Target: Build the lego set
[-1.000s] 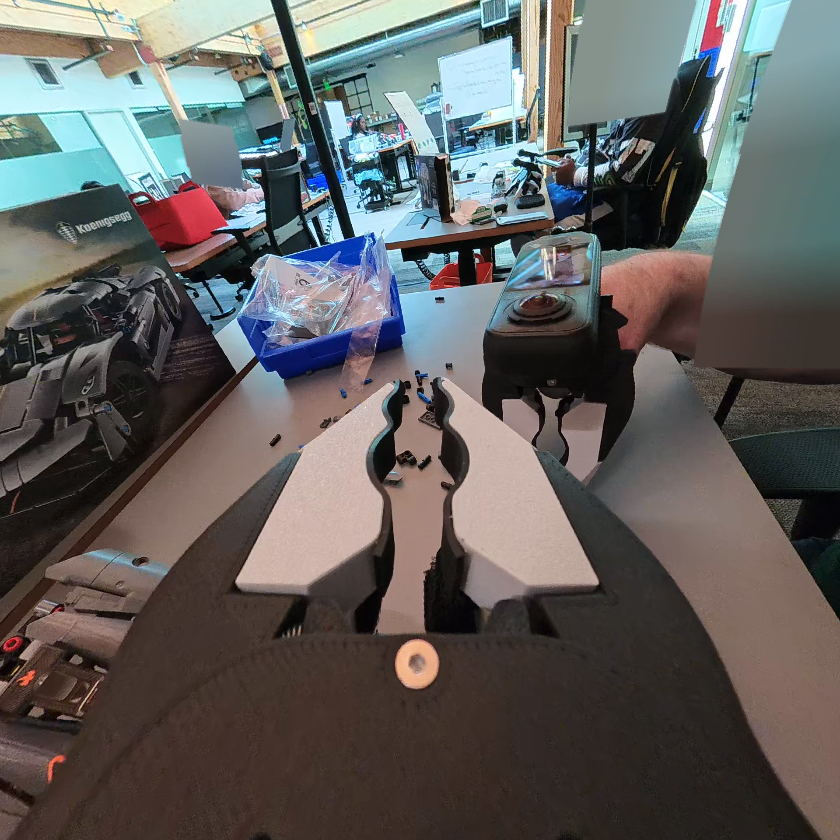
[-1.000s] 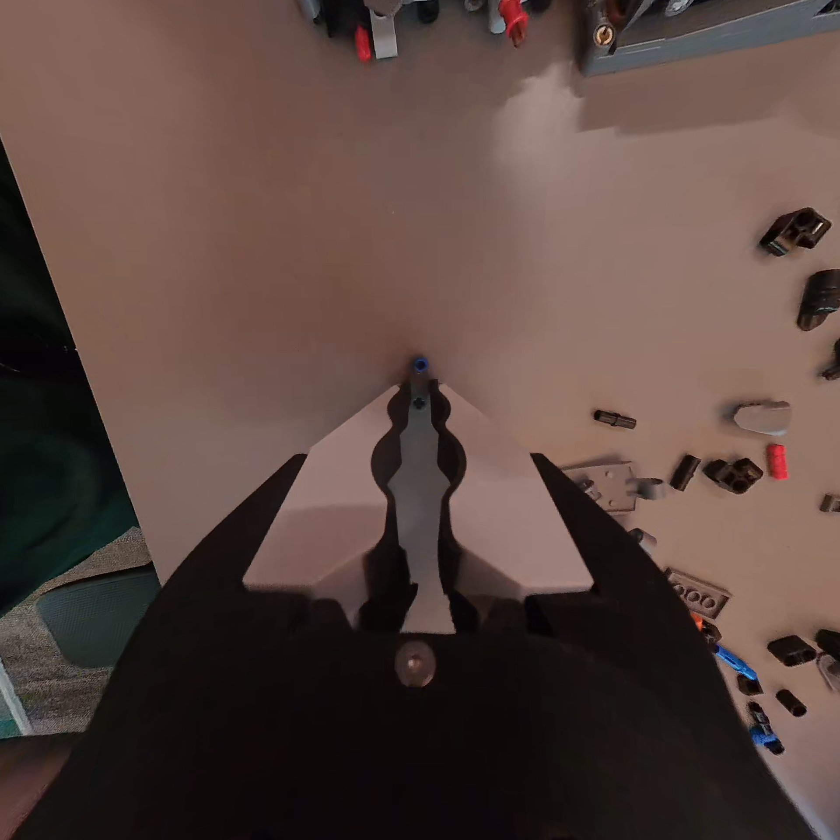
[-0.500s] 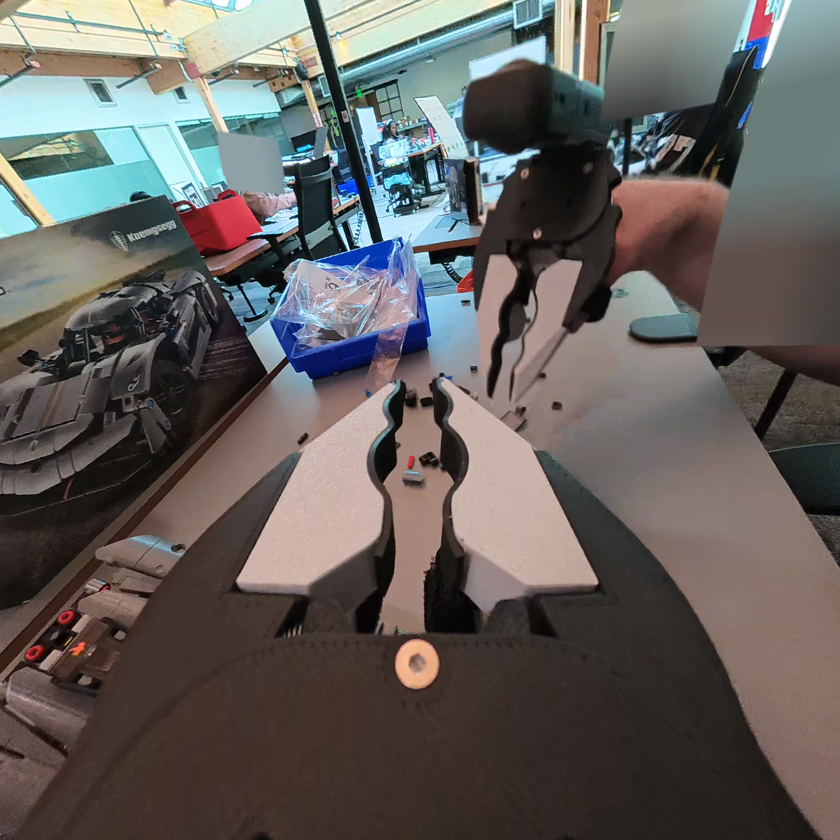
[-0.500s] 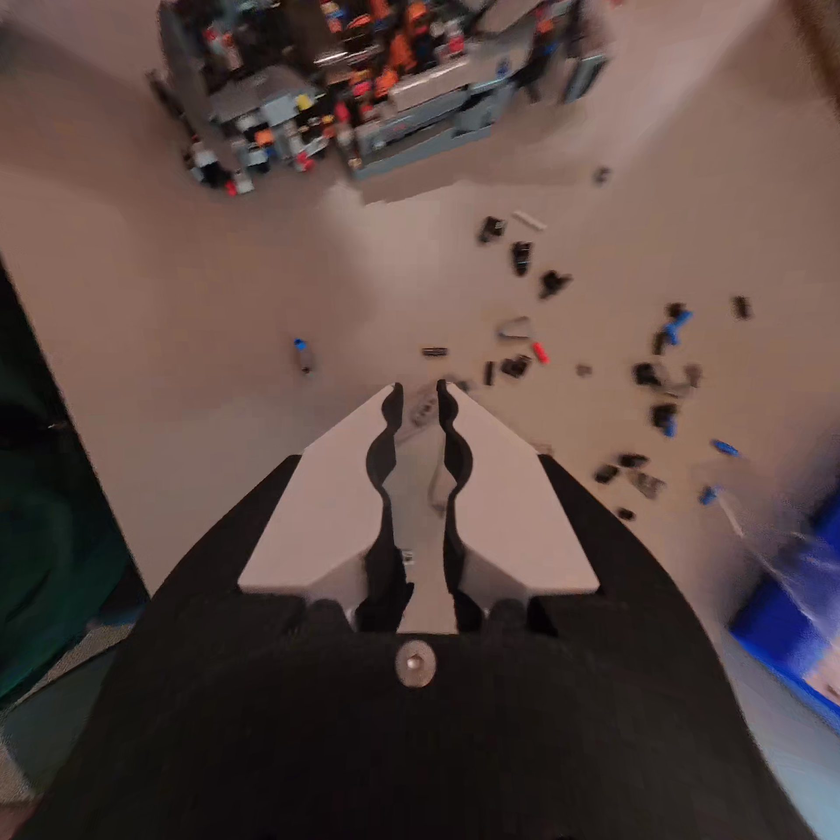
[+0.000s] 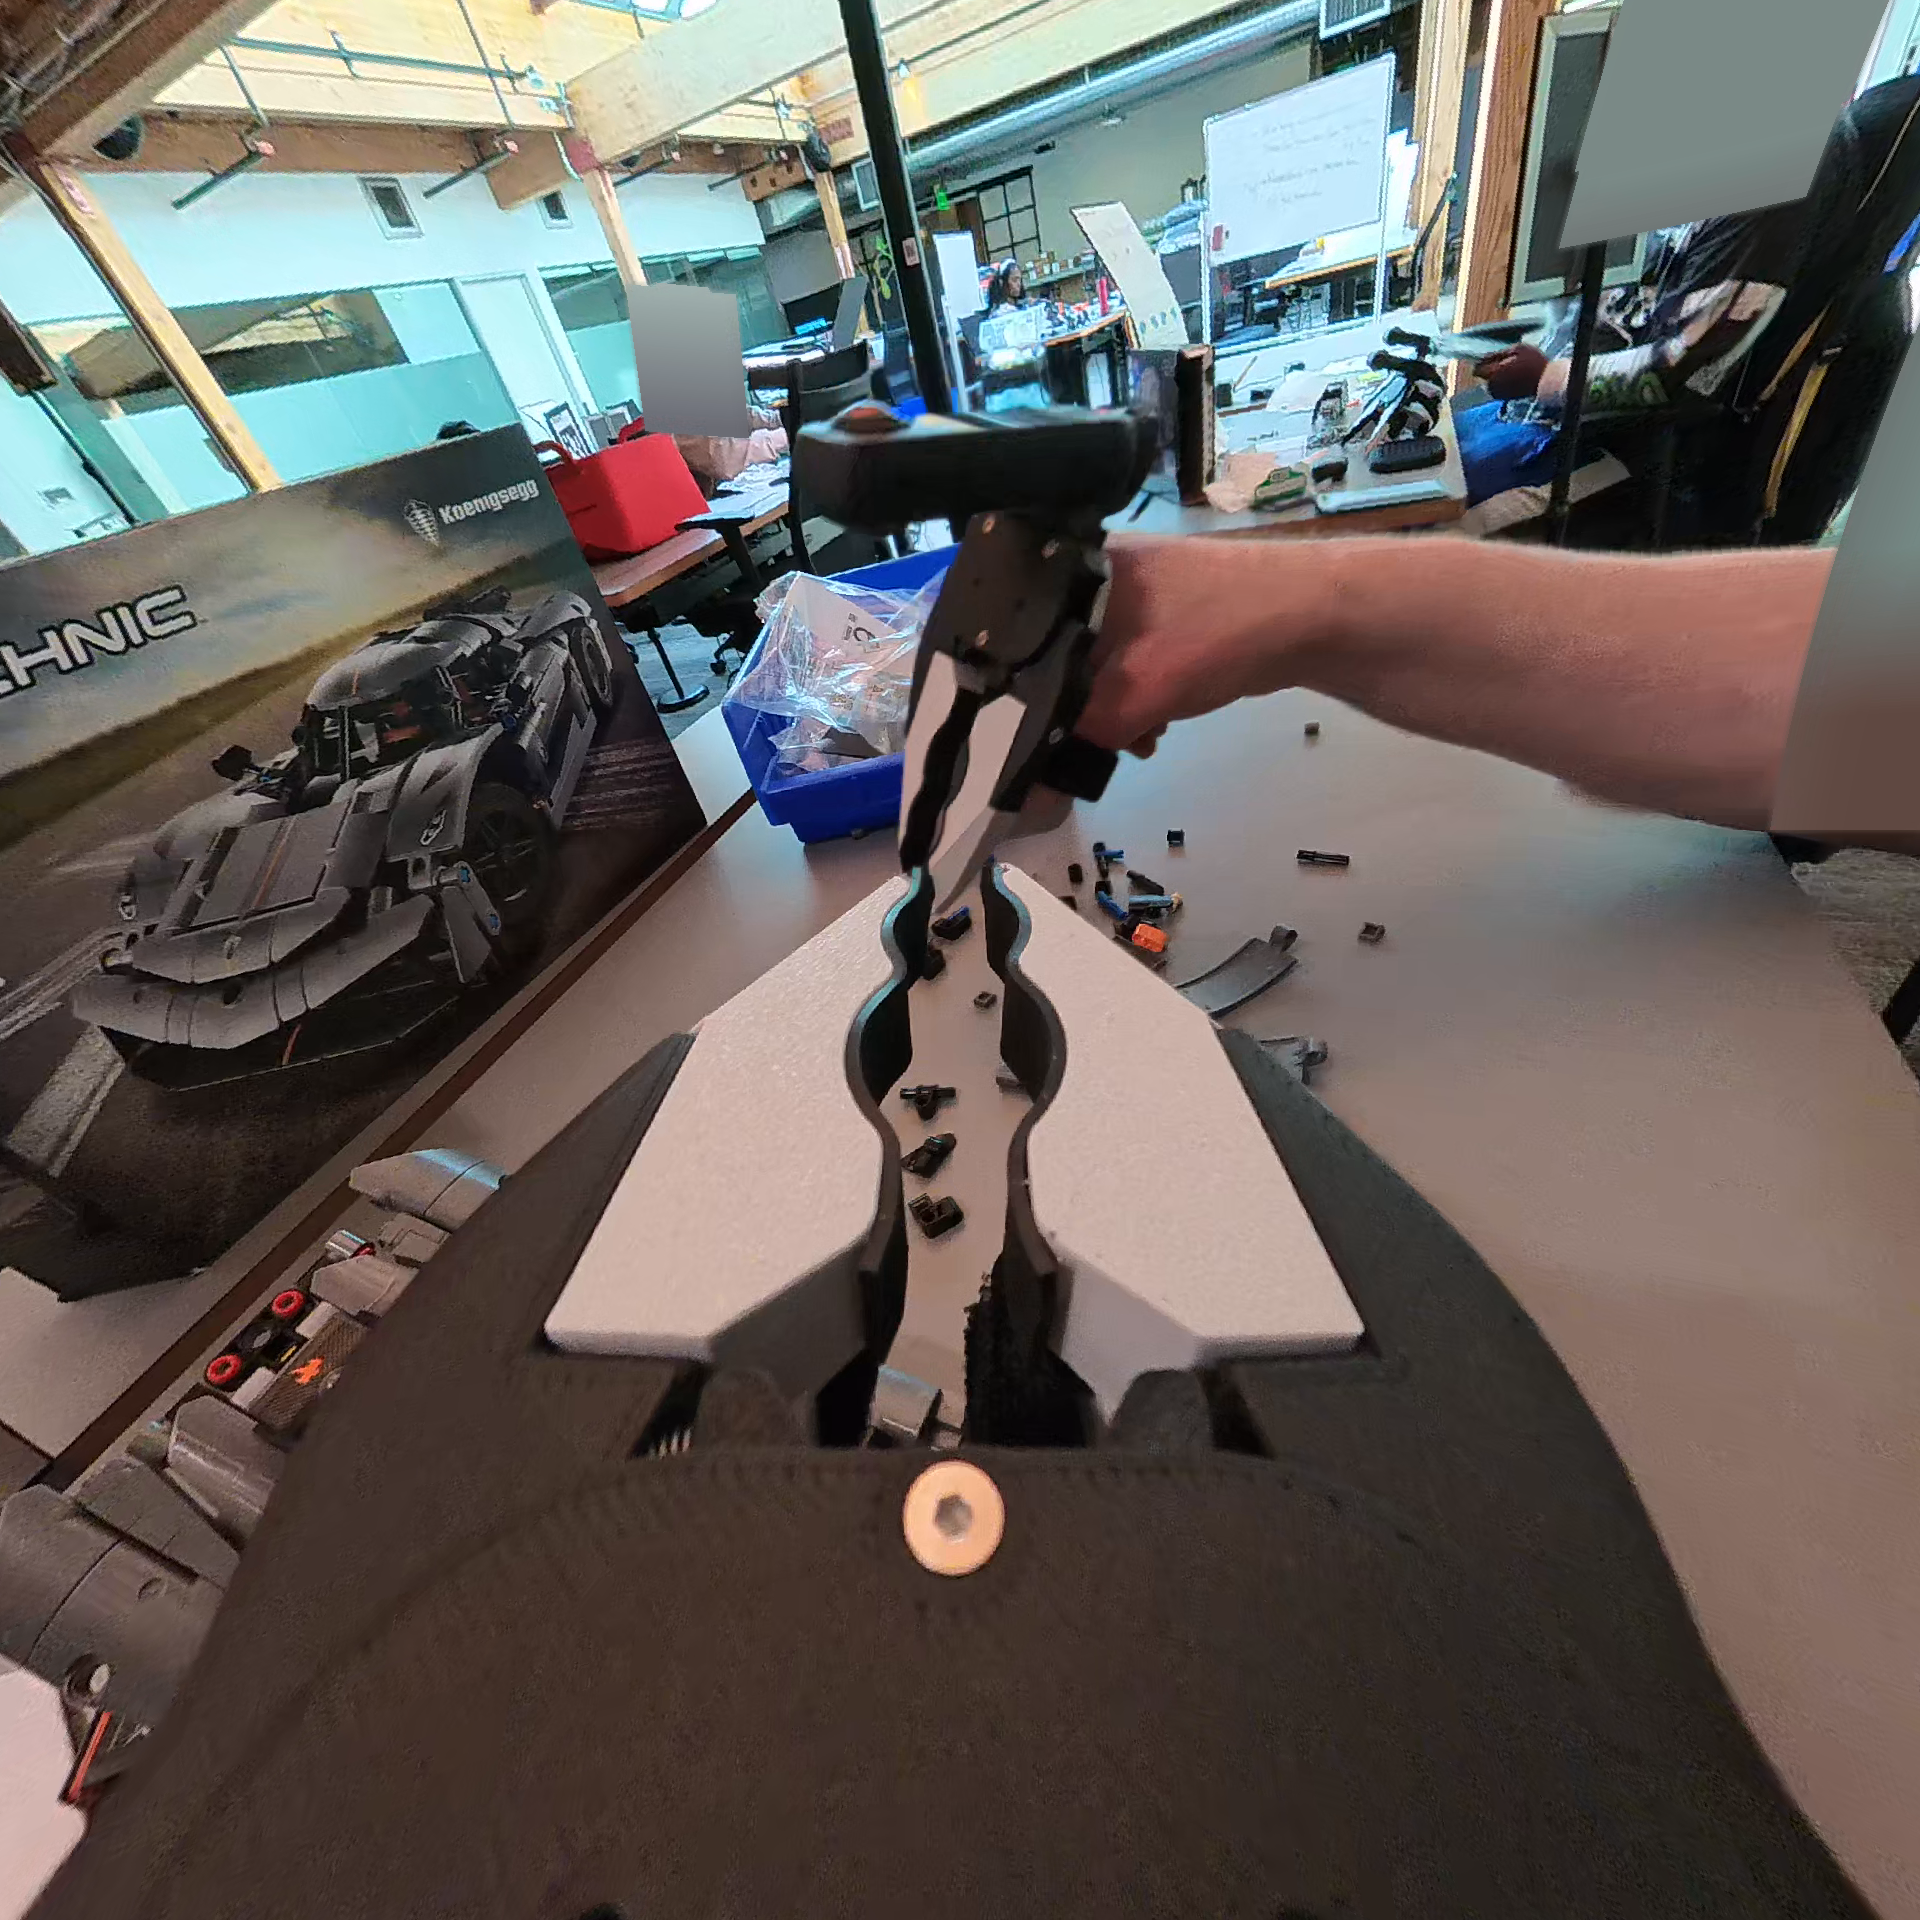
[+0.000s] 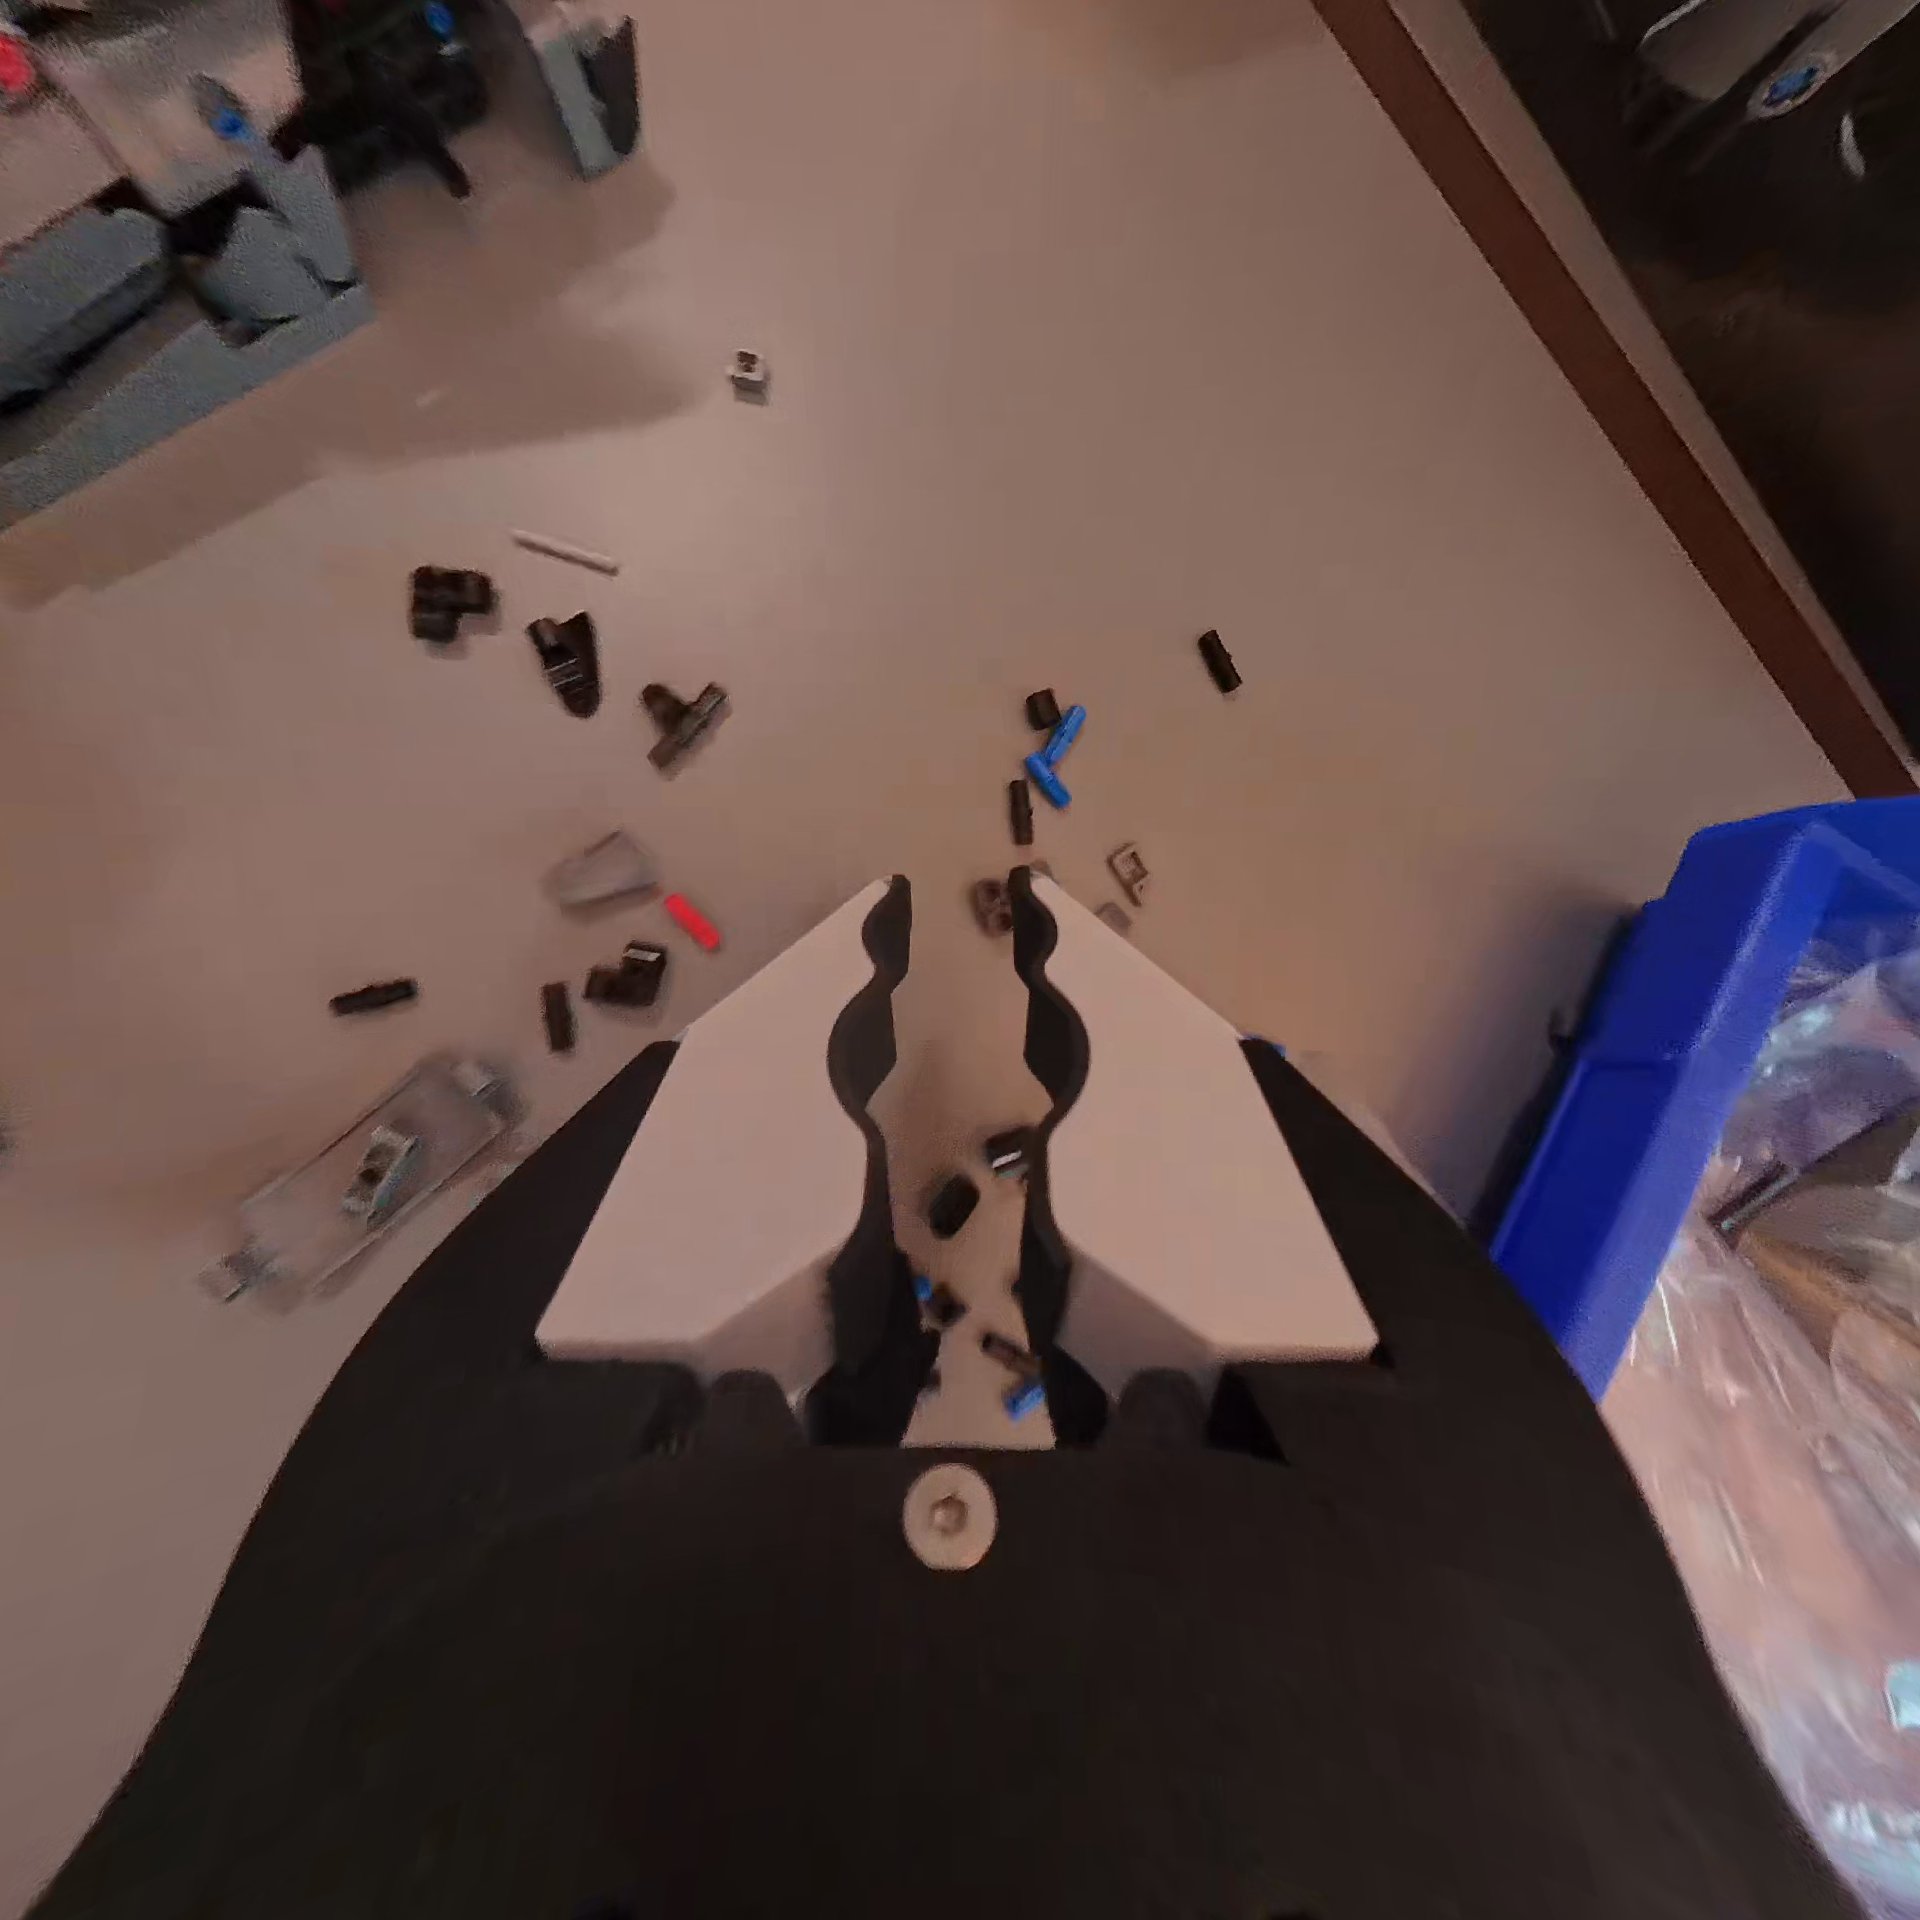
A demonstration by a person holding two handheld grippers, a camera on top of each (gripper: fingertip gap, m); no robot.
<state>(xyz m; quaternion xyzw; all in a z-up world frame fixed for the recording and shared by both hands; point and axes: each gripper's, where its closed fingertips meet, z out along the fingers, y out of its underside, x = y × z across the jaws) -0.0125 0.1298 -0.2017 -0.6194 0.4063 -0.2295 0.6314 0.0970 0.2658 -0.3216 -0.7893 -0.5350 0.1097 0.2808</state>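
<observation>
Left of my left claw point(image 5: 951, 894), the set's box point(image 5: 312, 790) with the grey car picture leaned upright at the far edge of the surface point(image 5: 1558, 1091), and the partly built grey model point(image 5: 156, 1455) lay below it, close beside the claw's body. That claw hung just above the surface with its fingers a little apart and nothing between them; through the gap I saw three small black pieces point(image 5: 928, 1151) lying on the surface. Just beyond its tips the right claw point(image 5: 940, 873) pointed steeply down, held by a hand point(image 5: 1174, 655), its fingers apart and empty as well. Behind it stood the blue bin point(image 5: 821, 790) holding clear plastic bags point(image 5: 842, 665). Right of my left claw's tips, more loose pieces lay scattered, among them a curved dark grey piece point(image 5: 1236, 971).

From the right claw point(image 6: 958, 883) looking down, the model point(image 6: 156, 270) lay far to the upper left. Left of the tips sat black pieces, a grey wedge point(image 6: 601, 871) and a red pin point(image 6: 691, 921) just beside it, with a flat grey plate point(image 6: 374, 1174) lower down. Just ahead of the tips lay two blue pins point(image 6: 1055, 750) touching in an angle. At the right, the blue bin point(image 6: 1662, 1049) stood near the claw's right finger.
</observation>
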